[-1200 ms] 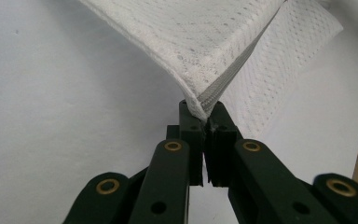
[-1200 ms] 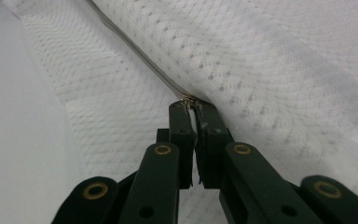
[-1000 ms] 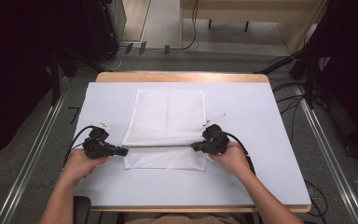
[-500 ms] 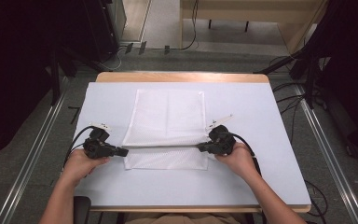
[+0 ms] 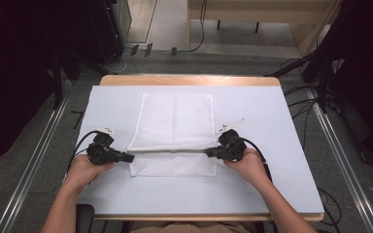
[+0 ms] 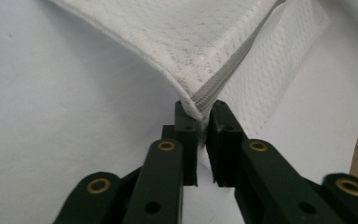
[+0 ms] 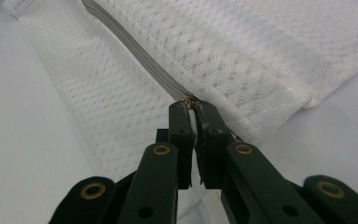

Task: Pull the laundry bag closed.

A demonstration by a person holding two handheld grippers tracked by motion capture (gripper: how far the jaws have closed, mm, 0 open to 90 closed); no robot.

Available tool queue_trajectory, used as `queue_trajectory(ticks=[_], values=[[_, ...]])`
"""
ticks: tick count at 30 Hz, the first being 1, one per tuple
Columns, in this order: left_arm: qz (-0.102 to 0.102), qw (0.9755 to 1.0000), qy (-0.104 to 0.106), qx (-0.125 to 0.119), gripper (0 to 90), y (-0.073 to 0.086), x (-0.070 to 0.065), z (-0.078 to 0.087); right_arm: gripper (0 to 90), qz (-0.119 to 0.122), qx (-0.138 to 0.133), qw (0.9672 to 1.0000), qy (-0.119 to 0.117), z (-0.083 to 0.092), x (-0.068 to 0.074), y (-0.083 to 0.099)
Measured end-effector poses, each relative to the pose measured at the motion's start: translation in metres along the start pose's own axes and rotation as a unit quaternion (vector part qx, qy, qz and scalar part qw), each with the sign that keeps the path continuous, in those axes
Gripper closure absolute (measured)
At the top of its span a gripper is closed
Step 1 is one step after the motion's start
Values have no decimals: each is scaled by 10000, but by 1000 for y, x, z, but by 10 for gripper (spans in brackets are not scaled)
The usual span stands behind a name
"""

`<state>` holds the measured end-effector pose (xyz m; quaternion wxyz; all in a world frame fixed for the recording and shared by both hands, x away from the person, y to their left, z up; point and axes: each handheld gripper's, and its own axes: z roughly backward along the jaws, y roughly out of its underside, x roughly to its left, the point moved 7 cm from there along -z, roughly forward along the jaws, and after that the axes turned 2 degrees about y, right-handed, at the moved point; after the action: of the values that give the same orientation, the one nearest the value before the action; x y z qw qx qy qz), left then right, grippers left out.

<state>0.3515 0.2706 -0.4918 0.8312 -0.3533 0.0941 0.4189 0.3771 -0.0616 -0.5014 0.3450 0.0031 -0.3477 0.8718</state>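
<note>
The mesh laundry bag's (image 5: 175,131) zipper (image 5: 170,151) is running straight between your grippers: left gripper (image 6: 202,109) loosening on its end, right gripper (image 7: 192,106) pinching the slider (image 7: 189,99).

No text, label or number is legible.

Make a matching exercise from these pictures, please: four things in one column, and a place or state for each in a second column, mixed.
Things:
1. left gripper
2. right gripper
3. white mesh bag
4. grey zipper

Places or states:
A. lies flat in the middle of the table
B. pinches the small metal zipper pull
C. runs straight across the bag from one gripper to the other
D. at the bag's corner, where the zipper ends

Pairs: 1-D, 2-B, 3-A, 4-C
</note>
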Motion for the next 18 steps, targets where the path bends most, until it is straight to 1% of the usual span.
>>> queue_trajectory(ticks=[2, 5, 6, 7, 9, 11, 12, 15, 16, 18], values=[[17, 10000, -7, -35, 763, -1, 0, 0, 871, 15, 0, 10000, -12, -1, 0, 0], [11, 10000, -61, -71, 721, -1, 0, 0, 857, -2, -25, 10000, -4, -2, 0, -1], [21, 10000, -21, -69, 689, -1, 0, 0, 836, 21, -55, 10000, -22, -2, 0, -2], [10, 10000, -29, -81, 673, -2, 1, 0, 830, 37, -77, 10000, -19, -2, 0, -2], [75, 9999, -35, -113, 632, -3, 1, 0, 797, 37, -94, 9999, -34, -2, 1, -3], [48, 9999, -26, -161, 605, -3, 1, 0, 776, 77, -135, 9999, 6, -2, 0, -3], [38, 9998, -33, -196, 577, -4, 1, 1, 765, 80, -148, 9999, 2, -2, 0, -3], [145, 9991, -135, -381, 486, -6, 5, 3, 744, 72, -174, 9998, 23, -2, 0, -4], [130, 9988, -197, -426, 473, -7, 6, 5, 728, 80, -209, 9997, 32, -2, 0, -5], [22, 9980, -285, -562, 437, -8, 6, 7, 671, 124, -301, 9994, 77, 0, 0, -7]])
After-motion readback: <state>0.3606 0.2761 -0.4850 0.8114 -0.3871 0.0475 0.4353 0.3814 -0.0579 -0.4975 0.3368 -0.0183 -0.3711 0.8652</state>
